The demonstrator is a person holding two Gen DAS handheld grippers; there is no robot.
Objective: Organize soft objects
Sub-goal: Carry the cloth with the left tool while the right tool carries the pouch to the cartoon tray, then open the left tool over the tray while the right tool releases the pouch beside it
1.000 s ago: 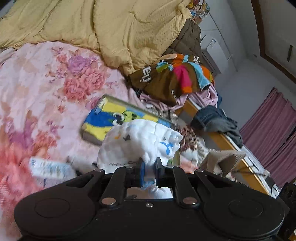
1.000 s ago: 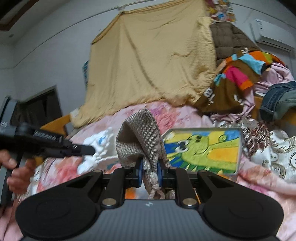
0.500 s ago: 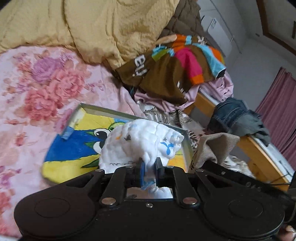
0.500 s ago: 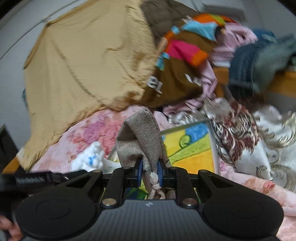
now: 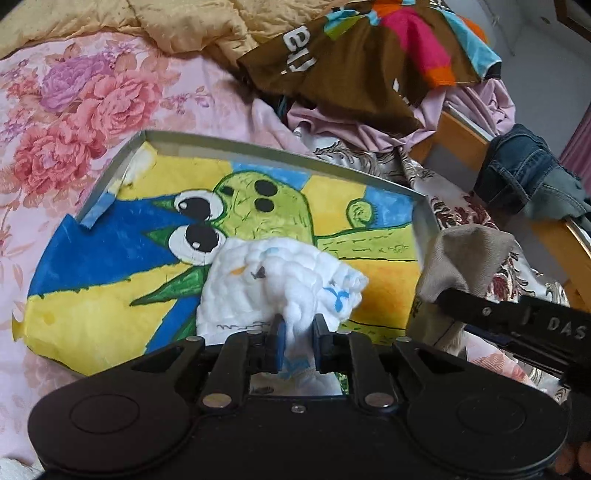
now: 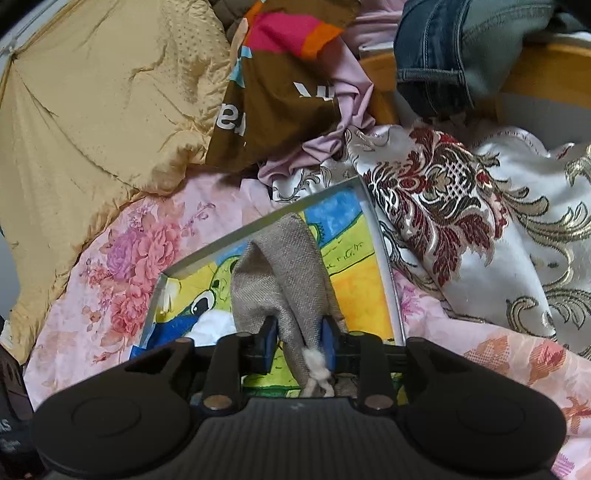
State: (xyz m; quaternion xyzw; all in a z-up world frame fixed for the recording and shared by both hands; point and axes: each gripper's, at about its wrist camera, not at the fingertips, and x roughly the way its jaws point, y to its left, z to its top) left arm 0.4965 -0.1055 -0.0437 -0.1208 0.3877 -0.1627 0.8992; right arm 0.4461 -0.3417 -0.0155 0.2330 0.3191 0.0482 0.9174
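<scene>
A shallow box (image 5: 280, 157) lined with a bright cartoon drawing lies on the pink floral bedsheet (image 5: 92, 103). My left gripper (image 5: 297, 328) hangs low over its near side. A crumpled white cloth (image 5: 280, 280) fills the gap between its pads while the jaws are opening. My right gripper (image 6: 299, 334) is over the box's right part (image 6: 258, 225), its jaws opening too. A beige woven pouch (image 6: 284, 266) stands between them, leaning on the right pad with a gap at the left one. The pouch (image 5: 469, 258) also shows at the right of the left wrist view.
A yellow quilt (image 5: 184, 22) is heaped beyond the box. A brown multicoloured garment (image 5: 351, 66), pink clothes and jeans (image 5: 517, 173) pile up by the wooden bed frame (image 5: 461, 129). Patterned brocade cloth (image 6: 461, 206) lies right of the box.
Both grippers have travelled over the box and come down closer to it. The right view has rolled. Both pairs of jaws stand wider, the right one clearly loosened from the pouch.
</scene>
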